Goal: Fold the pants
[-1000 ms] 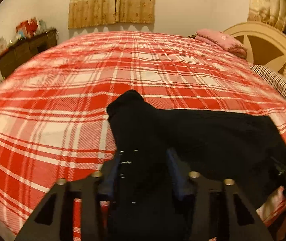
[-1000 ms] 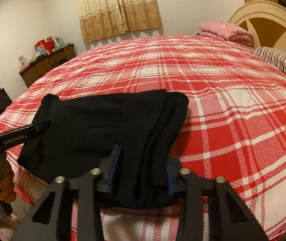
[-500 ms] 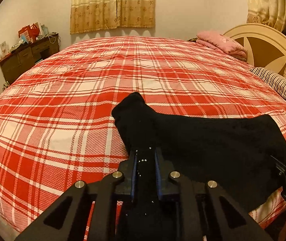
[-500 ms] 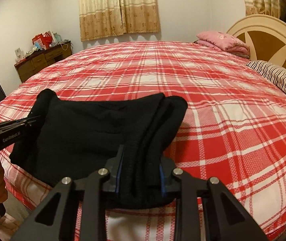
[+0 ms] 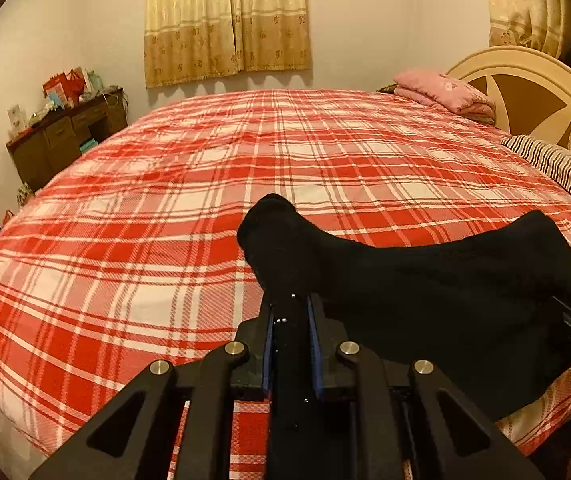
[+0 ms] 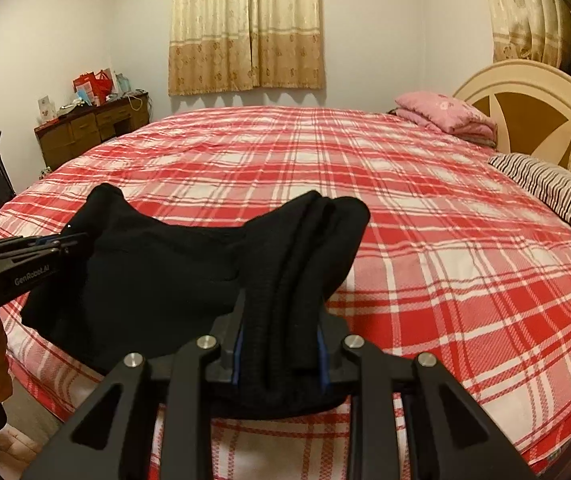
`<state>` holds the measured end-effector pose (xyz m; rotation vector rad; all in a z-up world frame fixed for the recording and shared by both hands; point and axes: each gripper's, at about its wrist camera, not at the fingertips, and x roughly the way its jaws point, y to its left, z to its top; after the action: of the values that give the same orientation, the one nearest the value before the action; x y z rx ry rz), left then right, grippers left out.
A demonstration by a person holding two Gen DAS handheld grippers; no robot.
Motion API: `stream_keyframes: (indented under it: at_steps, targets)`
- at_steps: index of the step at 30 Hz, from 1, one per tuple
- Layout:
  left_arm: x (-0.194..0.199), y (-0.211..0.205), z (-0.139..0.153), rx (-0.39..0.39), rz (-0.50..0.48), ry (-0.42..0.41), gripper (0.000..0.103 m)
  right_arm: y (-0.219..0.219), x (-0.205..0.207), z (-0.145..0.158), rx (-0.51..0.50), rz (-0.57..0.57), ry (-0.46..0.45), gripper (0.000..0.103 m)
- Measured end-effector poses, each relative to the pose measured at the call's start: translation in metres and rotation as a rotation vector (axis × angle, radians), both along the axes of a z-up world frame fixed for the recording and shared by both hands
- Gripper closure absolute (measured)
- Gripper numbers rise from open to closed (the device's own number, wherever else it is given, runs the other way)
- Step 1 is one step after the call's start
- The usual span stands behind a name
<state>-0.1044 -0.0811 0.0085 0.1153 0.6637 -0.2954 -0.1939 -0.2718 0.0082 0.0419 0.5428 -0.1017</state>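
While clamped on pants point(image 5: 425, 292), both tools.

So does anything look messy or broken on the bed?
Nothing looks broken or spilled. The black pants sag in the middle only because the left gripper and right gripper each pinch one end above the plaid bedspread.

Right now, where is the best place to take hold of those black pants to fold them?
At the two near corners, from the bed's near edge, as both tools do. The left tool pinches a thin corner of the black pants; the right tool clamps the thicker bunched end.
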Motion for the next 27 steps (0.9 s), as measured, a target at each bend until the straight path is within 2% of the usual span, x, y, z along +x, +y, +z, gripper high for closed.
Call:
stream_keyframes:
  at_steps: [27]
  targets:
    - [0.004,0.03,0.024,-0.024,0.066,-0.047,0.088,0.022,0.008,0.02,-0.033,0.03,-0.058,0.074]
